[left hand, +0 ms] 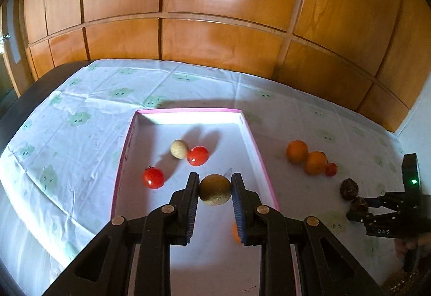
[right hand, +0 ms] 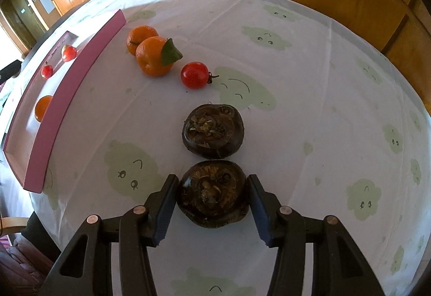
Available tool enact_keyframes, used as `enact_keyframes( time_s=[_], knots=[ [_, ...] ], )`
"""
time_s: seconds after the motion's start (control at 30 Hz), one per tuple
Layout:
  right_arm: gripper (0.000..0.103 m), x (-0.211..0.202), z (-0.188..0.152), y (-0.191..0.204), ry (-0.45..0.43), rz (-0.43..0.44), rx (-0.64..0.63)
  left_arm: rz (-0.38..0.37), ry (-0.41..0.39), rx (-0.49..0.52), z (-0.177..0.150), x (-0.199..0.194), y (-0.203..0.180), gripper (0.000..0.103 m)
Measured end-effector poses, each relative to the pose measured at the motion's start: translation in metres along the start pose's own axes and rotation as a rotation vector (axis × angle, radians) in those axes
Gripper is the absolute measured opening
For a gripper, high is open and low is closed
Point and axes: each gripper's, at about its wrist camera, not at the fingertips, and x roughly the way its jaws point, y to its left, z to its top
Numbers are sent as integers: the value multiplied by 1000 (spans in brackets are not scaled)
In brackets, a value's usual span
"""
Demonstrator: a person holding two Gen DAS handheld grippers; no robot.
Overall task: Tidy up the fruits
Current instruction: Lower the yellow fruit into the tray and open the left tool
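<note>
On the left lies a shallow pink-edged box (left hand: 126, 150) with a white floor. Inside it, counted in the left wrist view, are two red tomatoes (left hand: 153, 177) (left hand: 198, 155), one pale round fruit (left hand: 179, 148) touching the farther tomato, and one orange (right hand: 43, 107) near the box's near end (it shows only as a sliver behind the tool in that view, plainly in the right wrist view). The left tool (left hand: 215, 189) hangs over the box with its blue pads pressed on a brownish-green round fruit (left hand: 215, 189), which is held clear of the box floor.

To the right of the box, on the cloth, sit two oranges (right hand: 141, 39) (right hand: 153, 56) touching each other, the nearer one carrying a green leaf (right hand: 171, 52). Just beside them is one small red tomato (right hand: 194, 74) with its stem pointing right. Nearer still are two dark brown, rough-skinned fruits: the farther one (right hand: 214, 130) lies free, and the nearer one (right hand: 212, 193) sits between the fingers of the right tool (right hand: 212, 195). That tool stands at a middling width, its pads right at the fruit's sides; the fruit rests on the cloth.

That makes three tomatoes, three oranges, two dark fruits, one pale fruit and one brownish-green fruit.

The counter (right hand: 309, 107) is covered by a white cloth printed with pale green cloud faces and creased with fold lines. Behind it stands a wall of glossy orange-brown wooden panels (left hand: 215, 13). At the far left is a door (right hand: 32, 2).
</note>
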Motion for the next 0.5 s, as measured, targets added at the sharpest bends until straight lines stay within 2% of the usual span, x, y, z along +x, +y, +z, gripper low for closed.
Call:
enact_keyframes(
  time_s=[0.27,0.5],
  knots=[
    [53,-4,-3,-1,-5,-15,-15,5,11,19,0,6,-6,24],
    [52,-5,-3,6,-8,-30,-27,-27,66,1,6,26,-8,24]
  ],
)
